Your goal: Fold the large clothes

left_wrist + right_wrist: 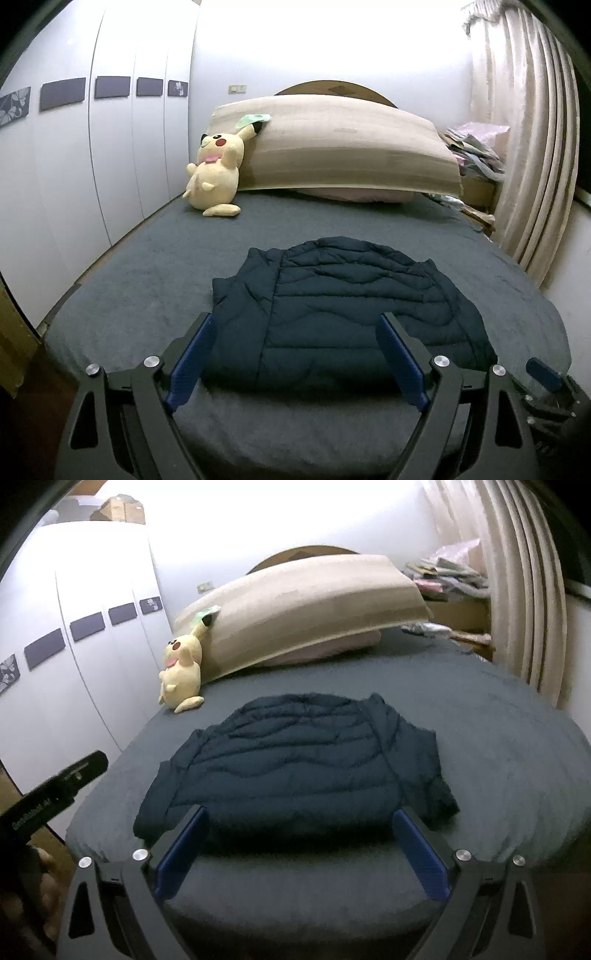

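A dark navy quilted puffer jacket [343, 302] lies flat on the grey bed [147, 280], with its sleeves folded in over the body. It also shows in the right wrist view [295, 764]. My left gripper [295, 325] is open and empty, hovering just in front of the jacket's near edge. My right gripper [301, 819] is open and empty too, also just short of the near edge. The right gripper's blue pad [545, 371] shows at the lower right of the left wrist view. The left gripper's black body [55, 794] shows at the left of the right wrist view.
A yellow plush toy [216, 173] leans on a large beige cushion [340, 147] at the head of the bed. White wardrobe doors [92, 147] run along the left. Striped curtains [532, 147] and a pile of clothes [476, 147] stand at the right.
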The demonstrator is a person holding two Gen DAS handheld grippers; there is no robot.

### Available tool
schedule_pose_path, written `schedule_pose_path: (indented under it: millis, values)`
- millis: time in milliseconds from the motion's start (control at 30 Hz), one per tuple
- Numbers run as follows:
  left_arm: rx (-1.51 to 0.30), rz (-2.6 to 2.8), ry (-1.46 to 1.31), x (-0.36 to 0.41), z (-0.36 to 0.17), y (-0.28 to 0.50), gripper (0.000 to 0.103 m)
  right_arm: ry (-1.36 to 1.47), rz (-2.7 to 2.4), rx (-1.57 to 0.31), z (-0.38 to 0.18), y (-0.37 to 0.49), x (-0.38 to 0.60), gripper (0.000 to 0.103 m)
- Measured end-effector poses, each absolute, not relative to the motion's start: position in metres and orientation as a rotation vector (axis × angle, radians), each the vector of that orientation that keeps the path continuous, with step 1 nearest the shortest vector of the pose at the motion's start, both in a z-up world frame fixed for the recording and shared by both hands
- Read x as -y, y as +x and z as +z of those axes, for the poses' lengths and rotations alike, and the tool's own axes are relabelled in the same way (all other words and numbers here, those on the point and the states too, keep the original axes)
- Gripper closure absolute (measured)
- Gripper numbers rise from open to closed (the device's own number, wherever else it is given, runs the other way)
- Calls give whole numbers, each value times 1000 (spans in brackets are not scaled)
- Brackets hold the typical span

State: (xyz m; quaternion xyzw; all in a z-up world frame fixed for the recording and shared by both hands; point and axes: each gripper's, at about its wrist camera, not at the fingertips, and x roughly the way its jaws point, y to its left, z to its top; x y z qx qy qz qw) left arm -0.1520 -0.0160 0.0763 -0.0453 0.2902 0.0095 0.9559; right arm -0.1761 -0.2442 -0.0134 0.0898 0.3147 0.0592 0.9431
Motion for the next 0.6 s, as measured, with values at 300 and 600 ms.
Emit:
schedule_pose_path:
  millis: [300, 600]
  values:
    - [-588, 12, -57, 24, 73, -161, 15, 164, 113, -662, -16, -178, 242, 2]
    - [-597, 23, -40, 23, 67, -170, 15, 150, 125, -663, -19, -181, 237, 2]
